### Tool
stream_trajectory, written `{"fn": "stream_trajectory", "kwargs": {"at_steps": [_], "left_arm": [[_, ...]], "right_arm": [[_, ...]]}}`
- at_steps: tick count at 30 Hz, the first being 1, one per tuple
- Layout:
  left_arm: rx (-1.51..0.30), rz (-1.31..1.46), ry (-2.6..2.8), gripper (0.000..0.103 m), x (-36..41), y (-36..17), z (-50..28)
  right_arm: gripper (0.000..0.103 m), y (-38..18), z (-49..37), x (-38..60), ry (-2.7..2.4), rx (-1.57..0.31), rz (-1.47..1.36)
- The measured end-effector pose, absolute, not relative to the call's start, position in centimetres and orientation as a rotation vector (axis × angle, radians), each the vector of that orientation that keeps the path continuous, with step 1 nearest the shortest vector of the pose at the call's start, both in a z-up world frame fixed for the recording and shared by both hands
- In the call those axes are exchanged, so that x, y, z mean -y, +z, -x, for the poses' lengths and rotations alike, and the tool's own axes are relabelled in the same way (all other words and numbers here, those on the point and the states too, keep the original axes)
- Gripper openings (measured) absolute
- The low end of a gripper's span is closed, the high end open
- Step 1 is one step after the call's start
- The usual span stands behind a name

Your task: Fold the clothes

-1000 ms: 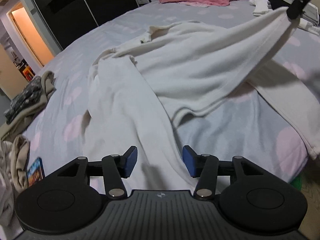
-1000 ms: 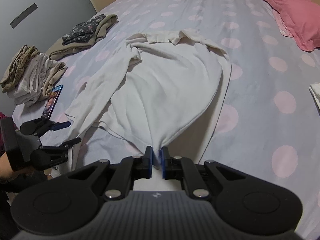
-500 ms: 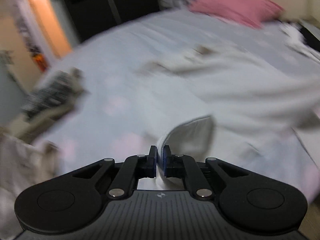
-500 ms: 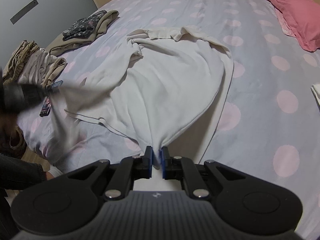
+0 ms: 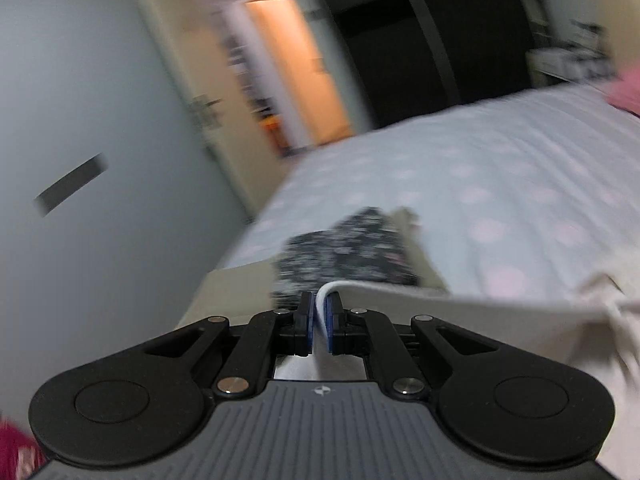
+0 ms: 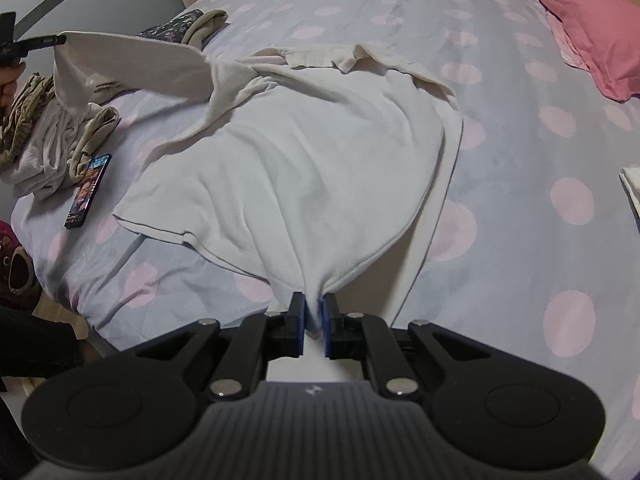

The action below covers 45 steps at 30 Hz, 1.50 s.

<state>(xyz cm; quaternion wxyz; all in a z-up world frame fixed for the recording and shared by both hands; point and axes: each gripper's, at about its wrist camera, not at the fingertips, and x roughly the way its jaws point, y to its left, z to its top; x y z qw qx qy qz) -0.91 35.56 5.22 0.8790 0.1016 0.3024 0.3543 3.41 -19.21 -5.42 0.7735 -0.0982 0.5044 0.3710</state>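
Left gripper: our left gripper point(image 5: 319, 312) is clamped on the end of a sleeve point(image 6: 132, 66) of the white sweater point(image 6: 304, 168); its jaws have just closed, with the cloth between the blue pads, and the sleeve hangs lifted at the far left of the bed.
Right gripper: our right gripper point(image 6: 314, 326) is pinched tight on the sweater's near hem, the fabric bunched into a narrow neck between its pads.
Sweater: it lies spread across the middle of the bed point(image 6: 520, 200), collar at the far side, hem near us, one sleeve raised to the left.
Risk, slip: we judge the thin sleeve edge could slide out of the left pads if we pull hard, since only a narrow fold is caught.
Risk, drag: pulling the sleeve while the hem stays pinned could skew the body and deepen the wrinkles already running towards the right gripper.
Risk, clutter: the lifted sleeve hangs above a loose pile of clothes point(image 6: 44, 136) and a phone point(image 6: 88, 190) at the left edge; a low sweep could catch either and knock the phone off.
Surface: a soft lilac sheet with pale pink dots, which gives under the cloth and makes crisp creases hard.
Room: a pink pillow point(image 6: 588, 24) at the far right, a folded dark patterned garment point(image 5: 344, 256) far left, a lit doorway point(image 5: 296, 76) beyond; the left view is blurred.
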Motion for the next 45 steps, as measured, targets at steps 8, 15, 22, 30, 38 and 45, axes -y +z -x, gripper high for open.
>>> {"fn": "stream_trajectory", "kwargs": {"at_steps": [8,15,22,30,38,45], "left_arm": [[-0.75,-0.259,0.81,0.042,-38.6,1.6,2.0],[-0.75,-0.366,0.588,0.049,-31.6,-0.7,4.5],[-0.863,-0.199,0.146,0.049,-24.3,-6.1,8.0],[-0.992,-0.18,0.026,0.049,-19.3,-11.5,11.1],[-0.987,-0.078,0.075,0.046,-21.1,-12.7,12.5],[-1.015,-0.001,0.072,0.046,-21.7,-13.7,11.4]], "right_arm": [[0.01,-5.8,-3.4,18.7,0.826,-1.103,0.225],[0.01,-5.8,-3.2,18.5,0.822,-1.103,0.229],[0.01,-5.8,-3.0,18.3,0.824,-1.102,0.241],[0.01,-6.0,-2.8,18.4,0.828,-1.107,0.254],[0.011,-6.2,-2.9,18.3,0.832,-1.109,0.266],[0.011,-6.6,-2.8,18.2,0.826,-1.119,0.274]]}}
